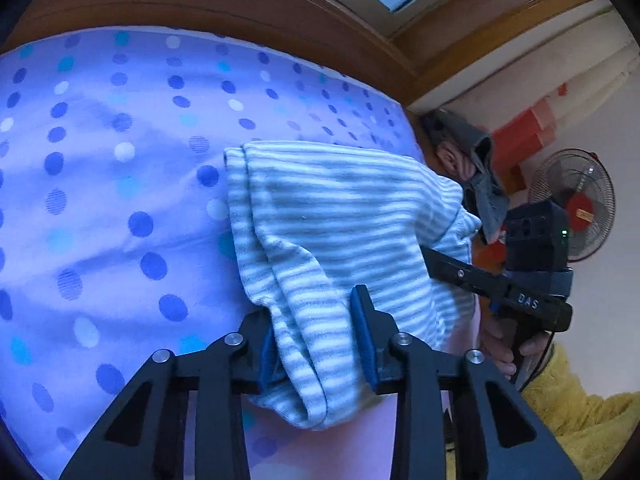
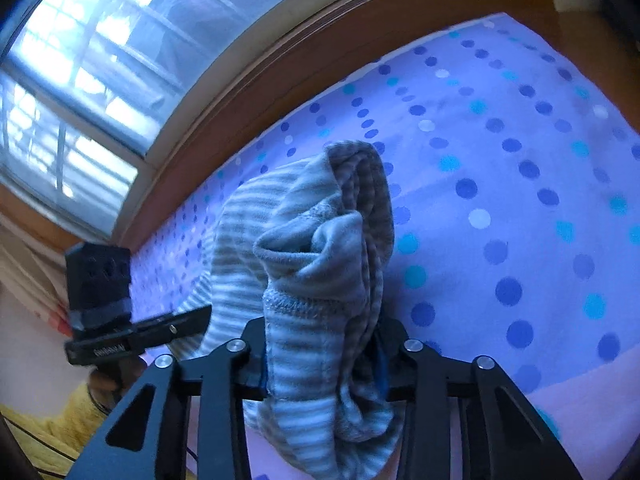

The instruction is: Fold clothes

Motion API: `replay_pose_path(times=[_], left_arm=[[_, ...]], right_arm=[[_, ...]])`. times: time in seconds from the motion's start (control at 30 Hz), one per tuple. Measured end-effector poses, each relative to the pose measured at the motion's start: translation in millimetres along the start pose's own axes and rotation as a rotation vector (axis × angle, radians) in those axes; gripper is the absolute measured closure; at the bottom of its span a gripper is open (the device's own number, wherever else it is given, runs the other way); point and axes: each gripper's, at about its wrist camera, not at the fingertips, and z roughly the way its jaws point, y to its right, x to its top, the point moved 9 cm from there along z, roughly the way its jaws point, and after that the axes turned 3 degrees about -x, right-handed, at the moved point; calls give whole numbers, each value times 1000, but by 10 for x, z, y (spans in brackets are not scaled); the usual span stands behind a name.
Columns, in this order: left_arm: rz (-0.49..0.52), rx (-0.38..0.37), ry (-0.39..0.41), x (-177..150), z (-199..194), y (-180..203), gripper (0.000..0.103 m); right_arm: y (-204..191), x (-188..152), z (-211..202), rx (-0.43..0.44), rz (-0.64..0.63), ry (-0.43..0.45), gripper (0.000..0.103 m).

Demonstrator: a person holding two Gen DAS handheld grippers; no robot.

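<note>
1. The left gripper (image 1: 316, 344) had its jaws clamped on a bunched edge of the striped garment (image 1: 340, 216).
2. The right gripper (image 2: 324, 364) pinched the garment's other edge.
3. The garment hung between them above the dotted bedsheet (image 1: 100, 184), near the wooden frame (image 1: 224, 4).

Both wrist views look close along their fingers (image 1: 362, 320) over the dotted bed (image 1: 100, 200) toward the wooden frame (image 2: 248, 92) (each catches the other gripper), sharing the striped garment (image 2: 320, 260).

Both tools are matte black linkage frames with shiny silver pivot screws and blue finger pads (image 1: 362, 336). The right tool (image 1: 532, 276) has white lettering plus a tiny green LED, and there's a fuzzy yellow sleeve (image 1: 576, 412) behind it.
</note>
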Motion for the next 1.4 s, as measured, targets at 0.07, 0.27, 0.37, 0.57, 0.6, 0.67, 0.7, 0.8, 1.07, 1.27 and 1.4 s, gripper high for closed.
replay_pose_path(times=[0.07,0.27,0.37,0.57,0.6,0.67,0.7,0.8,1.07,1.27,1.4], left_arm=[[34,-20,-10,8,-26,31,78],[135,-50,-11,38,-278,179,82],[141,-60,17,27,-496,213,83],[112,-18,121,-83,-1022,136,85],[98,1,144,-117,-1138,99,85],[77,43,187,-177,-1348,34,85],[73,66,205,-199,-1435,8,85],[45,136,282,-311,-1840,-138,85],[-59,259,420,-569,-2813,-752,88],[-104,311,492,-728,-3574,-1355,88],[-101,321,475,-783,-4053,-1776,88]], right_arm=[[-27,-10,-11,15,50,35,71],[-249,-27,-220,-23,80,156,73],[-383,-42,-347,-19,81,180,73],[-854,-73,-279,20,2,167,74],[-945,-85,-243,39,-16,160,74],[-1128,-112,-172,77,-51,146,73],[-1238,-124,-129,102,-72,137,73],[-1605,-161,25,177,-140,115,74],[-2621,-355,645,302,-256,18,74],[-3464,-606,1254,366,-304,-43,74],[-3966,-805,1625,385,-292,-47,74]])
